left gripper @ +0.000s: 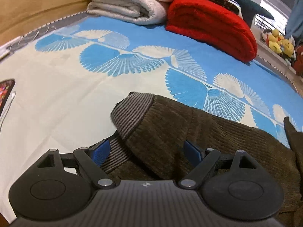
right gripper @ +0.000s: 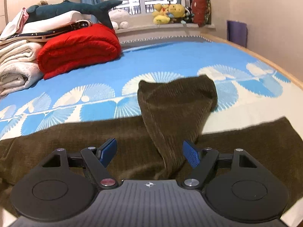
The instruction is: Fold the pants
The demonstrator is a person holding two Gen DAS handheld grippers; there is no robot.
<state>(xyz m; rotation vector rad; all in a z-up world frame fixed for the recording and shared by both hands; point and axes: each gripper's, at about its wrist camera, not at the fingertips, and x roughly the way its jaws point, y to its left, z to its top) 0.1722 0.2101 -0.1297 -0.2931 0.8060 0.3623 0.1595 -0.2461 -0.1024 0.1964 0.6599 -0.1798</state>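
Observation:
Brown corduroy pants [left gripper: 189, 132] lie on the blue-and-white bedspread [left gripper: 56, 94]. A leg end with a grey striped ribbed cuff [left gripper: 132, 111] is folded over toward the left. My left gripper [left gripper: 146, 151] hovers low over this cuffed end, open, its blue pads [left gripper: 100, 151] standing wide on either side of the bulky fold. In the right wrist view the pants [right gripper: 75, 141] stretch across the bed, and a loose flap [right gripper: 176, 102] runs away from me. My right gripper [right gripper: 149, 152] is open, with the narrow base of that flap between its fingers [right gripper: 191, 154], not pinched.
A folded red blanket [right gripper: 79, 49] and folded white blankets [right gripper: 17, 66] are stacked at the far left of the bed, with a plush shark [right gripper: 75, 9] on top. Plush toys [right gripper: 168, 13] sit on the windowsill. A phone [left gripper: 5, 92] lies by the bed's left edge.

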